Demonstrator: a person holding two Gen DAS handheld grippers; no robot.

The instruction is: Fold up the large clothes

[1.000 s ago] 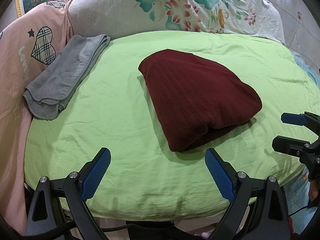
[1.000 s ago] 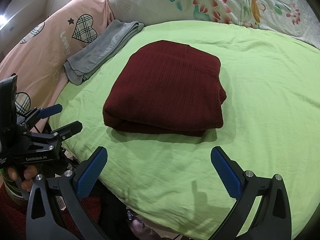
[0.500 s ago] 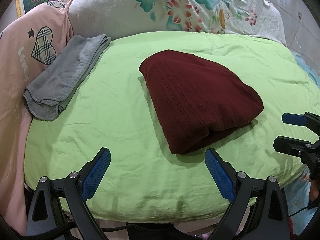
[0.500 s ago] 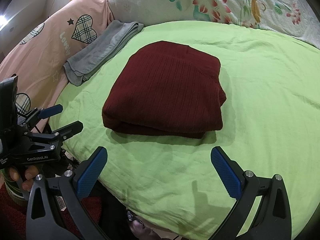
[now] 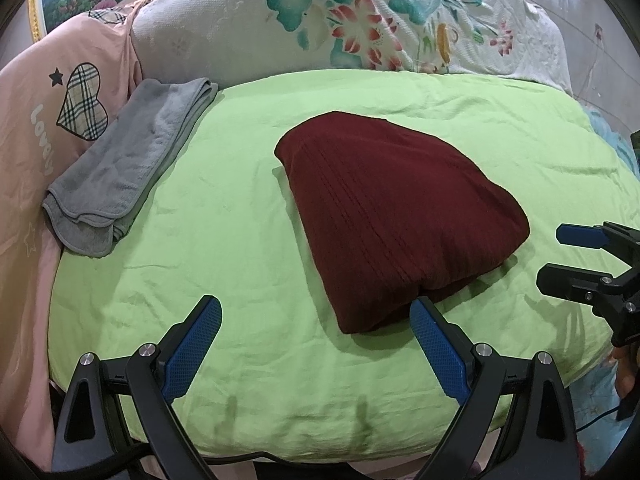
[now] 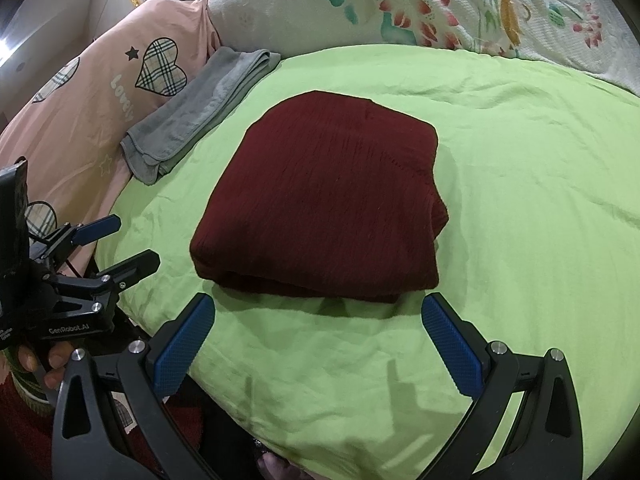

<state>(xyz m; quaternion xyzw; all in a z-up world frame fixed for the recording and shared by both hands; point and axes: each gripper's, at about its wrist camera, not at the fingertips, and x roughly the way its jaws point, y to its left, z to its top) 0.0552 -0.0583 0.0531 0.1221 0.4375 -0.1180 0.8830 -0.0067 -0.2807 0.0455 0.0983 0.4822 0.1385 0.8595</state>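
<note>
A dark red knit garment (image 5: 396, 216) lies folded into a thick rectangle in the middle of a light green sheet (image 5: 224, 216); it also shows in the right wrist view (image 6: 320, 204). My left gripper (image 5: 316, 344) is open and empty, hovering over the sheet just short of the garment's near edge. My right gripper (image 6: 318, 340) is open and empty, also just short of the garment's near edge. Each gripper shows in the other's view, the right (image 5: 560, 256) and the left (image 6: 120, 244), both open.
A folded grey towel (image 5: 124, 160) lies at the sheet's far left edge, also in the right wrist view (image 6: 200, 112). A pink cover with plaid hearts (image 5: 44, 120) lies to the left. A floral quilt (image 5: 360, 20) is bunched along the back.
Both grippers have stayed open and nearly still. The views have shifted only slightly; the garment lies as before.
</note>
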